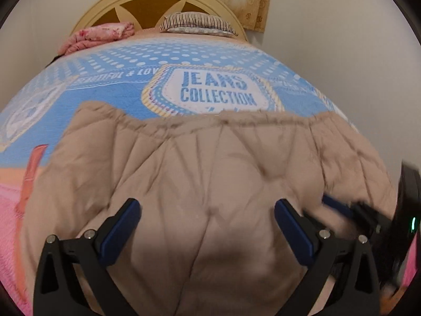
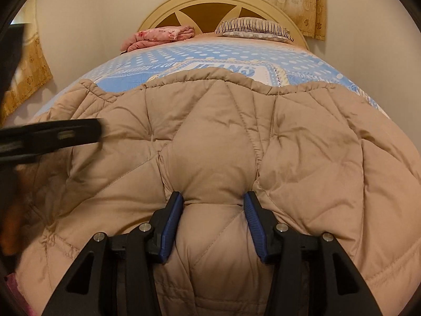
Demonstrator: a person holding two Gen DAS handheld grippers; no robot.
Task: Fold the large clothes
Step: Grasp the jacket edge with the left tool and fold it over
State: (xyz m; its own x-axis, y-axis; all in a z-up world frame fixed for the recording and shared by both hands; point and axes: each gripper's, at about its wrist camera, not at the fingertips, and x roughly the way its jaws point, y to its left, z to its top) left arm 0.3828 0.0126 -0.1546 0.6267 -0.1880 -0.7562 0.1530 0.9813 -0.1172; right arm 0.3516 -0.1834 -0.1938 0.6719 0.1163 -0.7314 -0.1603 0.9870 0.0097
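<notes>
Right gripper (image 2: 213, 205): blue pads (image 2: 172, 220) sit either side of a puffy ridge of the tan quilted coat (image 2: 210, 131), fabric bulging between them. Jaws half spread, pads touching the cloth at the seam dimples; it looks like a pinch on the padding, though how firm I can't tell.

Left gripper (image 1: 208, 210): jaws spread wide, nothing between them, hovering over the coat (image 1: 210, 171); view is motion-blurred.

Key relation: the coat lies directly ahead of and under both grippers, flat on the bed, long axis running left-right across the views, gathered hem edge (image 2: 210, 77) on the far side. The right gripper is the one in contact; the left is beside it, its finger showing at the left edge of the right view (image 2: 52, 134). Any fold goes away from the grippers, toward that far edge.

Hidden: the coat's near edge, sleeves and collar are cut off below the frames.

Beyond: blue bedsheet (image 1: 118, 84), pink folded blanket (image 2: 160, 36), striped pillow (image 2: 255, 27), headboard (image 2: 210, 0).
</notes>
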